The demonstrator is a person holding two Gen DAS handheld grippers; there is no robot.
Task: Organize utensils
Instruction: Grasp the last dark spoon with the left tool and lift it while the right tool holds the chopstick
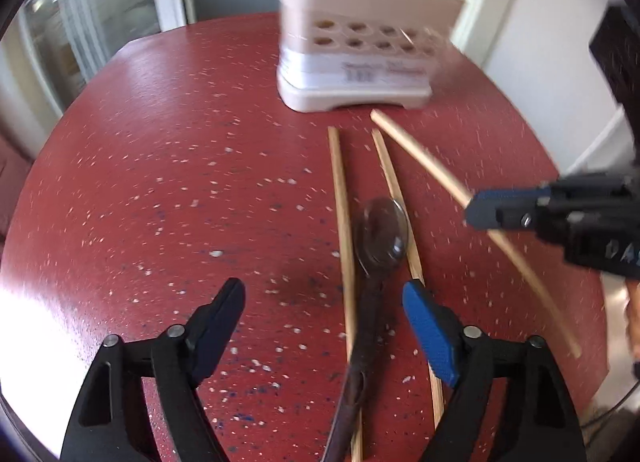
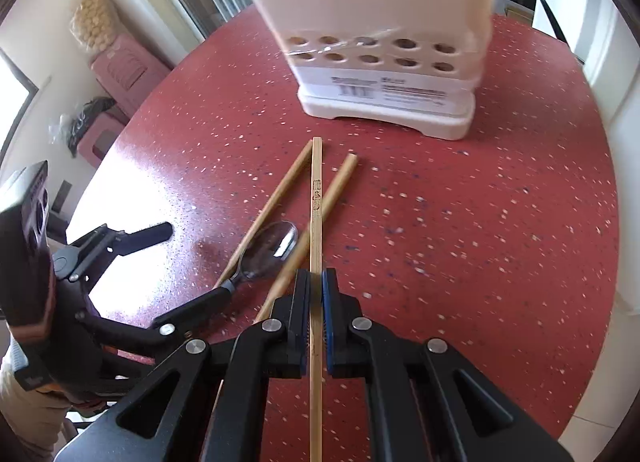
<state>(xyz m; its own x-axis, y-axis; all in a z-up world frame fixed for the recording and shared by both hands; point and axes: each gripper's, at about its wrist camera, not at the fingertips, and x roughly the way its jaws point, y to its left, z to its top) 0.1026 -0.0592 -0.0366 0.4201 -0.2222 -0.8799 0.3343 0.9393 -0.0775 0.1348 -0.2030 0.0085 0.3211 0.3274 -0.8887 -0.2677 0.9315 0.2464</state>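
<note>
A pale pink utensil holder (image 1: 352,50) (image 2: 384,58) stands on the red speckled table, with chopsticks and dark utensils inside. My right gripper (image 2: 316,282) is shut on a wooden chopstick (image 2: 316,222) and holds it pointing at the holder; it shows in the left wrist view (image 1: 480,210) with that chopstick (image 1: 424,158). Two more chopsticks (image 1: 340,198) (image 1: 392,182) and a spoon (image 1: 380,234) (image 2: 268,246) with a black handle lie on the table. My left gripper (image 1: 324,302) is open, its fingers on either side of the spoon's handle.
The red table (image 1: 160,182) (image 2: 480,222) is round, with its edge curving around the back. Pink boxes and bags (image 2: 116,74) stand on the floor at the left. White walls and glass doors lie behind the table.
</note>
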